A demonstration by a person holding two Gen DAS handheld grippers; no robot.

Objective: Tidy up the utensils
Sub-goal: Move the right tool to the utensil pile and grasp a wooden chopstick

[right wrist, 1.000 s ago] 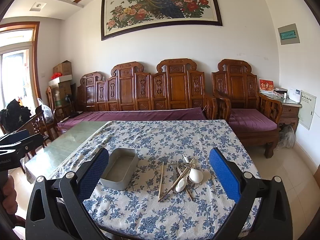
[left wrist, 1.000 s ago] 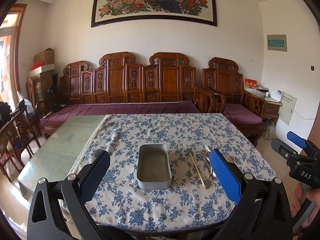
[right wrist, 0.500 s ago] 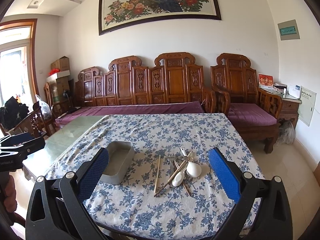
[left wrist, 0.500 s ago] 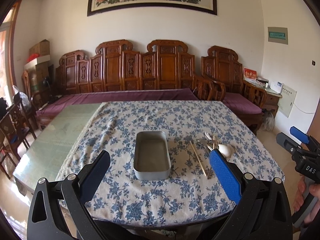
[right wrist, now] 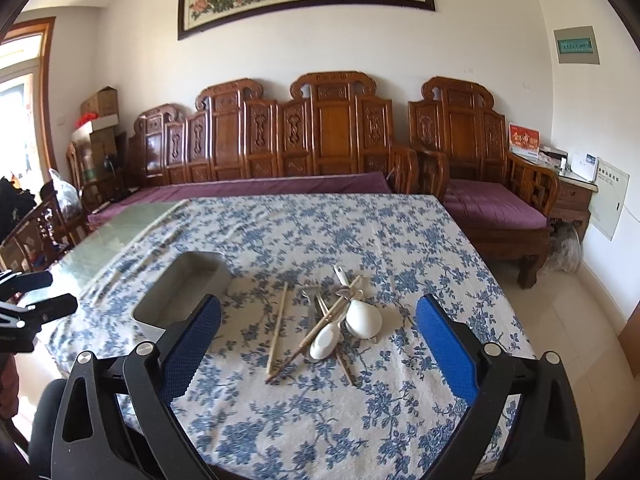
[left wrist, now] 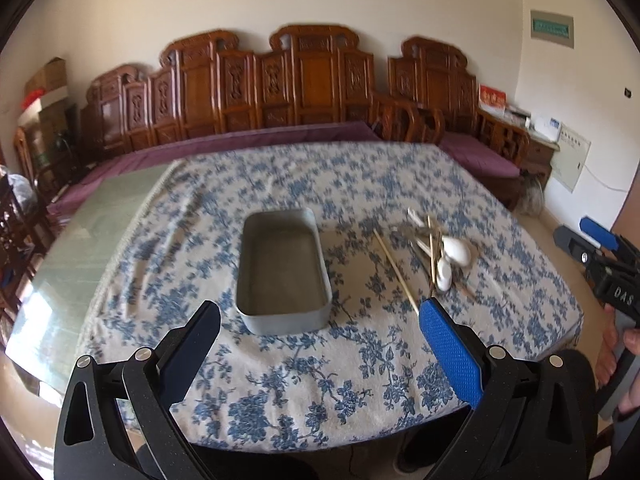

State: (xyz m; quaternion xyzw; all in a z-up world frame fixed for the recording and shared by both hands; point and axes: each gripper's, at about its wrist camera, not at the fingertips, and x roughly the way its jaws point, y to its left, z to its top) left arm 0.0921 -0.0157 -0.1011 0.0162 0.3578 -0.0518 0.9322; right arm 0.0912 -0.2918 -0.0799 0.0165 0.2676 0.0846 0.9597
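A grey metal tray (left wrist: 282, 268) (right wrist: 182, 292), with nothing in it, sits on the blue-flowered tablecloth (left wrist: 304, 364) (right wrist: 320, 224). To its right lies a heap of utensils: two white spoons (left wrist: 456, 252) (right wrist: 362, 318), several wooden chopsticks (left wrist: 396, 270) (right wrist: 278, 326) and metal cutlery (right wrist: 312, 308). My left gripper (left wrist: 320, 324) is open above the table's near edge, in front of the tray. My right gripper (right wrist: 318, 320) is open too, low over the near edge facing the heap. Neither holds anything.
A bare green glass strip of the table (left wrist: 80, 232) lies left of the cloth. Carved wooden benches with purple cushions (right wrist: 320, 152) stand behind the table. A wooden chair (right wrist: 36, 232) is at the left, and a side cabinet (right wrist: 572, 192) at the right. A hand (left wrist: 620, 352) holds the other gripper.
Both grippers have come forward and tilted down toward the table, so the tray and the utensil heap look larger and nearer. Nothing on the table has moved.
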